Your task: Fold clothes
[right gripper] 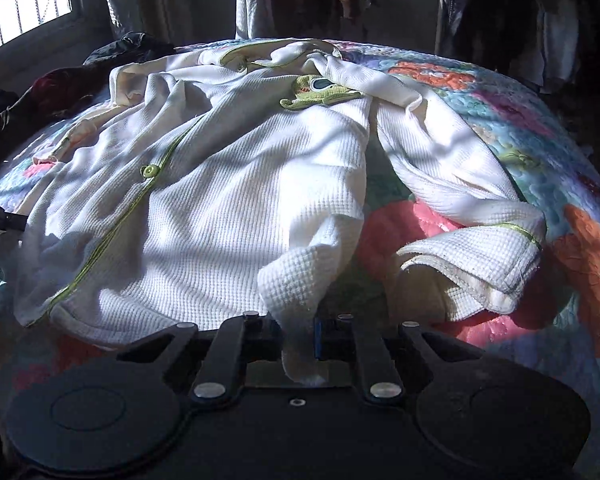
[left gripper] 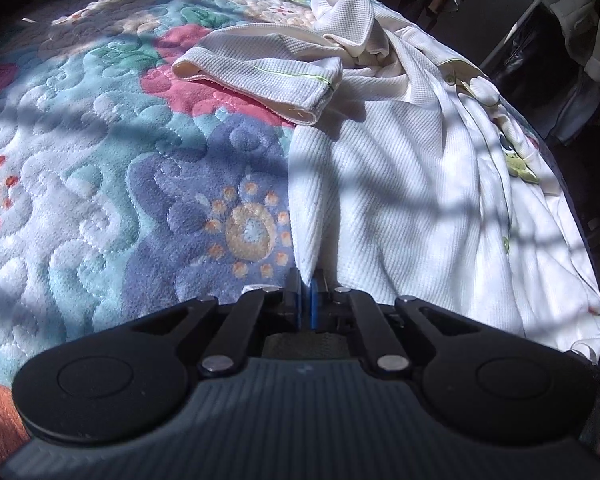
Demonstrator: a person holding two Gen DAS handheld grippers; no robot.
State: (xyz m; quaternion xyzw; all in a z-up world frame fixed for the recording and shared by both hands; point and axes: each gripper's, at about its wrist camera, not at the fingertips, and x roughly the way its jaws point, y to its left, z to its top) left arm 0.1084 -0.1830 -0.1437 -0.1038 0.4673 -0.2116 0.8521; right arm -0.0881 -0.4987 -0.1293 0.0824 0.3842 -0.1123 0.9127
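Left gripper [left gripper: 307, 280], right gripper [right gripper: 298, 320]: each clamped on white waffle garment [right gripper: 220, 200] edge, lower centre; floral quilt [left gripper: 100, 160] beneath.

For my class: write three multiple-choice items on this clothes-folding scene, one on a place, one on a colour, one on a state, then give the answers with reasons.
1. Where does the white garment lie?
A. on a floral quilt
B. on a wooden floor
C. in a basket

2. What colour is the garment's trim and button?
A. red
B. green
C. black

3. What is the right gripper doing?
A. hanging open above the cloth
B. shut on the garment's edge
C. holding a hanger

Answers: 1 A, patterned quilt shows around the cloth; 2 B, green edging runs past the button; 3 B, fabric sits pinched between its fingers.
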